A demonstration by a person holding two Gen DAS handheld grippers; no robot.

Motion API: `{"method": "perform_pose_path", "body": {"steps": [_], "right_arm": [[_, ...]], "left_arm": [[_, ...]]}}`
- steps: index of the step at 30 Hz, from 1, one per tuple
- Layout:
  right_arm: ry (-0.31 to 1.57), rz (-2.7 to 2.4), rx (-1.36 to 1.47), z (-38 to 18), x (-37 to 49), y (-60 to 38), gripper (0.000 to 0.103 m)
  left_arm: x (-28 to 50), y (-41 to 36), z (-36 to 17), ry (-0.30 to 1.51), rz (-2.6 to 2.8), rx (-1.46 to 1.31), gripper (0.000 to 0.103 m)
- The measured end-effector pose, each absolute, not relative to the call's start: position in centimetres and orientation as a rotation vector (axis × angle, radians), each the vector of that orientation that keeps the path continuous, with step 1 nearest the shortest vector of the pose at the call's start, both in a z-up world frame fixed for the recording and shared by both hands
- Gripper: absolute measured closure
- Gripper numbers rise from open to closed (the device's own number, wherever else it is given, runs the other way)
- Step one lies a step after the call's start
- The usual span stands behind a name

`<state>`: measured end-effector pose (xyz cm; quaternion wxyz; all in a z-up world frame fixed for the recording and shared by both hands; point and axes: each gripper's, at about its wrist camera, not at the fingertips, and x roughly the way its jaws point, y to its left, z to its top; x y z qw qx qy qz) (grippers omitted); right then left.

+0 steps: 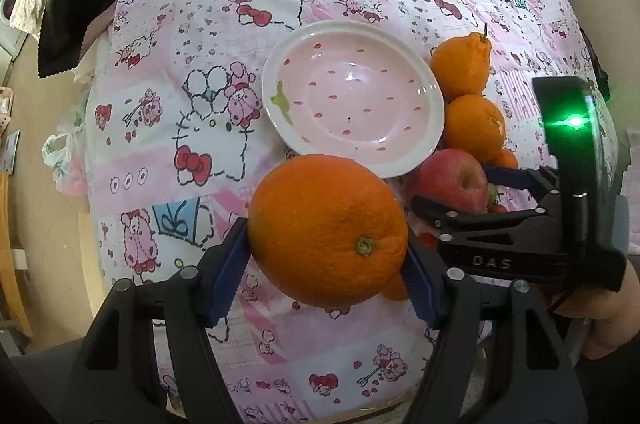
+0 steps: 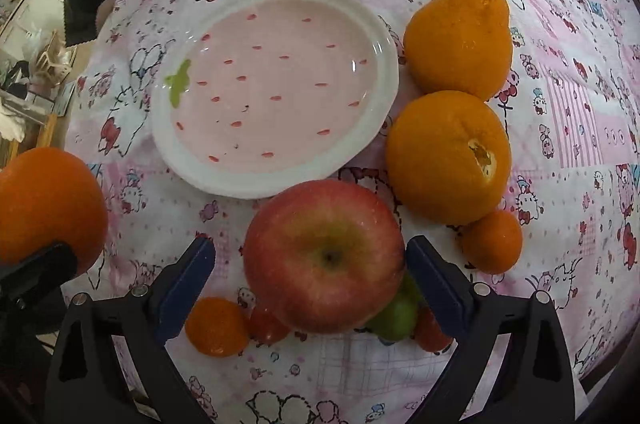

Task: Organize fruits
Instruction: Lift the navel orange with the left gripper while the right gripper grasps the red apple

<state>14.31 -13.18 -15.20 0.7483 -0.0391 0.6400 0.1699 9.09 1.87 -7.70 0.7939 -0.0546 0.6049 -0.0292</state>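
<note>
My left gripper [image 1: 326, 248] is shut on a large orange [image 1: 326, 230] and holds it above the cloth, near the pink strawberry plate [image 1: 352, 96]. The orange also shows at the left edge of the right wrist view [image 2: 48, 204]. My right gripper [image 2: 312, 264] is open, its blue pads on either side of a red apple [image 2: 324, 256]; the right pad is close to the apple and the left pad stands apart. The plate [image 2: 276, 88] is empty. A necked orange [image 2: 460, 40], a round orange [image 2: 448, 156] and a small mandarin [image 2: 494, 242] lie to its right.
A small mandarin [image 2: 218, 326], cherry tomatoes [image 2: 268, 326] and a green grape [image 2: 394, 318] lie by the apple. The table has a pink cartoon-print cloth [image 1: 192, 128]. Black and pink fabric [image 1: 84, 12] lies at the far left corner. The table's left edge [image 1: 94, 184] drops off.
</note>
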Motion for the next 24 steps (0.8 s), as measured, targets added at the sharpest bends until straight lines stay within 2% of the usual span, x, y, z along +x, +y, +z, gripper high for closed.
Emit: {"method": "perform_pose_path", "body": {"steps": [6, 10, 24], "right_arm": [[1.448, 0.357, -0.089, -16.9, 15.0, -13.0, 0.005], [1.433, 0.341, -0.12, -17.1, 15.3, -12.9, 0.015], [1.362, 0.382, -0.039, -13.5, 13.4, -15.3, 0.016]], "left_arm": [[9.6, 1.7, -8.2, 1.31, -0.058, -0.123, 0.036], [9.7, 1.6, -8.4, 1.311, -0.055, -0.11, 0.036], [9.5, 2.4, -7.9, 1.242, -0.036, -0.095, 0.036]]}}
